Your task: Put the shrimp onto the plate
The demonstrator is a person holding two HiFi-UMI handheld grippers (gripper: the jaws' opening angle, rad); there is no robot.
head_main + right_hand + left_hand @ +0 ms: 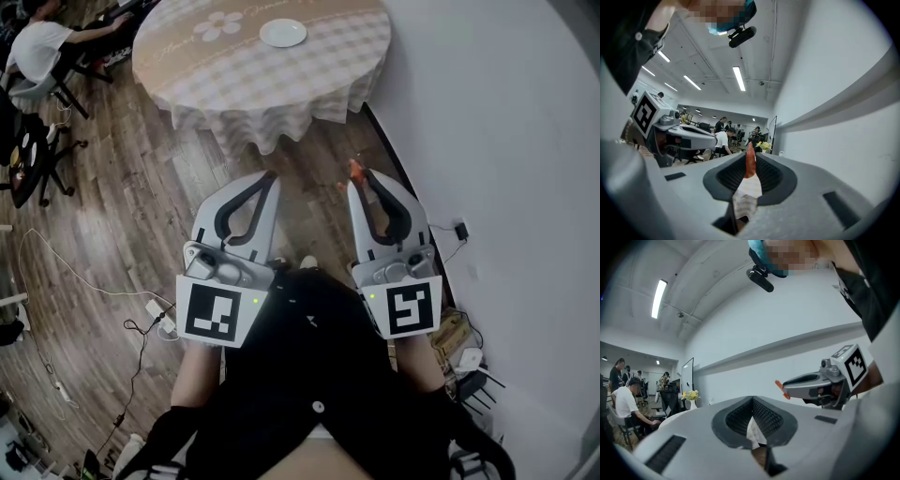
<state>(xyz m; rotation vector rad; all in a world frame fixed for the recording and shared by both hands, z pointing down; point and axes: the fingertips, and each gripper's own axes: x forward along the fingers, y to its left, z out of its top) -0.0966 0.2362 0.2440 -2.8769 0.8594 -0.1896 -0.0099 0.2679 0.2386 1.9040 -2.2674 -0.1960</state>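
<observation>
Orange shrimp (354,171) pinched in the right hand-held gripper (362,182), with the plate (282,33) well ahead.

The shrimp pokes out past the jaw tips, its long axis running along the jaws and pointing toward the table, and the jaws are clenched on it. The white plate lies forward and a little to the left of that gripper, well apart from it, toward the far side of the round tabletop (234,80). The left hand-held gripper (267,180) lines up more directly with the plate, but its jaws are pressed together on nothing. A beige checked cloth (309,84) covers the tabletop. The floor (112,187) is wood planks, a white wall (506,112) stands close on the right, and a person (37,47) sits far left.
</observation>
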